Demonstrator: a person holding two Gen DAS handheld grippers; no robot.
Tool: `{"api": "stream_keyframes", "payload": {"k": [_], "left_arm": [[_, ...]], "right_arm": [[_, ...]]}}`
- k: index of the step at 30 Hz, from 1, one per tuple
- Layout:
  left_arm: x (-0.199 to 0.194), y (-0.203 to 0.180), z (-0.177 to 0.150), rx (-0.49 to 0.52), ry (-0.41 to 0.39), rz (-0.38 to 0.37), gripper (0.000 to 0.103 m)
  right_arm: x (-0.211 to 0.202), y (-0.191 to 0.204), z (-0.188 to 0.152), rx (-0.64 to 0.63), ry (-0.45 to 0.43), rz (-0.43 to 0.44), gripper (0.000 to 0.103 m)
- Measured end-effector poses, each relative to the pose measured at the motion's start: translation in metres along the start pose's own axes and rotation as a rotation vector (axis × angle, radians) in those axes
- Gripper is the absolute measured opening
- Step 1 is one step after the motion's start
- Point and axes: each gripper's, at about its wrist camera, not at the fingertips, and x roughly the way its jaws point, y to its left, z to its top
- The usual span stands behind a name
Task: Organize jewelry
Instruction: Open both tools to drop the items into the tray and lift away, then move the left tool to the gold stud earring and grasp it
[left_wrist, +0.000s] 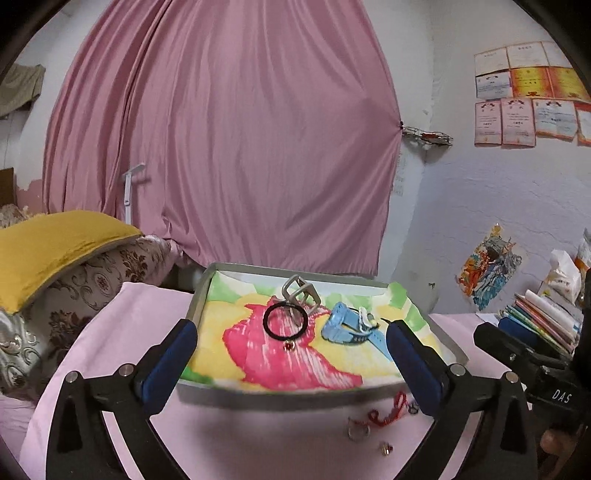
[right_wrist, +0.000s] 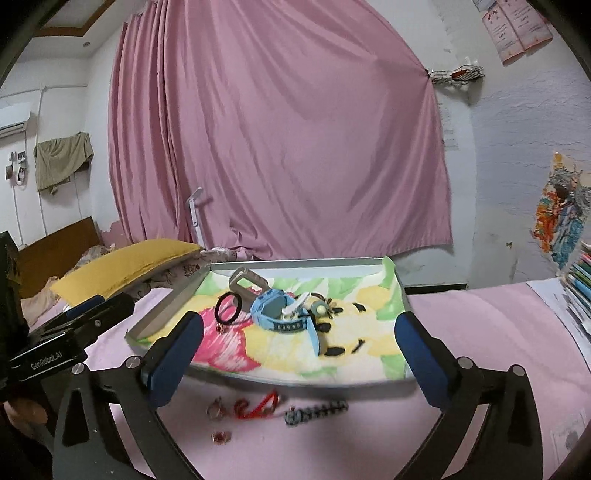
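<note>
A grey tray (left_wrist: 280, 397) lined with a colourful cloth sits on the pink tabletop. In it lie a black band with a red charm (left_wrist: 264, 320), a grey watch (left_wrist: 299, 291) and a blue watch (left_wrist: 340, 325). In front of the tray, on the pink cloth, lie a red cord bracelet (left_wrist: 388, 413), a silver ring (left_wrist: 357, 432), a small stud (left_wrist: 386, 448) and a dark beaded bracelet (right_wrist: 317, 410). My left gripper (left_wrist: 291, 332) stands open above the tray's near edge, holding nothing. My right gripper (right_wrist: 299, 321) is likewise open and empty, facing the tray (right_wrist: 166, 306).
A yellow pillow (left_wrist: 55, 251) and patterned bedding lie left of the table. A stack of books (left_wrist: 546, 317) and packets stands at the right. A pink curtain (left_wrist: 221, 129) hangs behind the tray. Each gripper's black body shows at the other view's edge.
</note>
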Motion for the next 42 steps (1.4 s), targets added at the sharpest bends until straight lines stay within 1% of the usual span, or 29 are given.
{"api": "stream_keyframes", "payload": {"k": [5, 9, 10, 15, 18, 23, 26, 28, 29, 31, 32, 34, 37, 40, 42], "left_arm": [[-0.018, -0.005, -0.015, 0.022, -0.017, 0.003, 0.103], [-0.03, -0.009, -0.023, 0.031, -0.028, 0.004, 0.103], [-0.031, -0.01, -0.025, 0.032, -0.019, 0.009, 0.103], [-0.029, -0.018, -0.036, 0.035, 0.064, -0.013, 0.103], [-0.022, -0.022, -0.045, 0.038, 0.141, -0.035, 0.103], [-0.009, -0.021, -0.055, 0.01, 0.243, -0.05, 0.103], [-0.001, -0.022, -0.058, 0.005, 0.293, -0.068, 0.095], [0.003, -0.024, -0.06, 0.012, 0.324, -0.08, 0.086], [0.006, -0.027, -0.061, 0.017, 0.347, -0.095, 0.083], [0.011, -0.031, -0.064, 0.026, 0.382, -0.113, 0.072], [0.014, -0.034, -0.064, 0.031, 0.4, -0.123, 0.069], [0.019, -0.039, -0.066, 0.044, 0.429, -0.142, 0.058], [0.025, -0.049, -0.069, 0.063, 0.463, -0.156, 0.049], [0.031, -0.056, -0.07, 0.079, 0.488, -0.166, 0.042], [0.035, -0.06, -0.07, 0.091, 0.502, -0.171, 0.039]], "right_arm": [[-0.021, 0.003, -0.017, -0.031, -0.035, -0.02, 0.102], [-0.034, 0.003, -0.028, -0.053, -0.048, -0.018, 0.102], [-0.037, 0.003, -0.03, -0.059, -0.053, -0.018, 0.102], [-0.042, 0.001, -0.041, -0.075, -0.013, -0.014, 0.102], [-0.042, -0.002, -0.046, -0.082, 0.019, -0.013, 0.102], [-0.037, -0.014, -0.052, -0.095, 0.102, -0.018, 0.102], [-0.032, -0.022, -0.051, -0.071, 0.157, -0.008, 0.101], [-0.027, -0.027, -0.052, -0.063, 0.197, -0.003, 0.099], [-0.023, -0.028, -0.052, -0.062, 0.216, -0.001, 0.097], [-0.016, -0.029, -0.053, -0.069, 0.257, 0.009, 0.087], [-0.012, -0.03, -0.053, -0.078, 0.289, 0.013, 0.085], [-0.005, -0.029, -0.055, -0.095, 0.327, 0.024, 0.077], [0.008, -0.03, -0.056, -0.115, 0.397, 0.041, 0.068], [0.017, -0.031, -0.057, -0.119, 0.444, 0.054, 0.066], [0.023, -0.031, -0.057, -0.123, 0.462, 0.056, 0.066]]}}
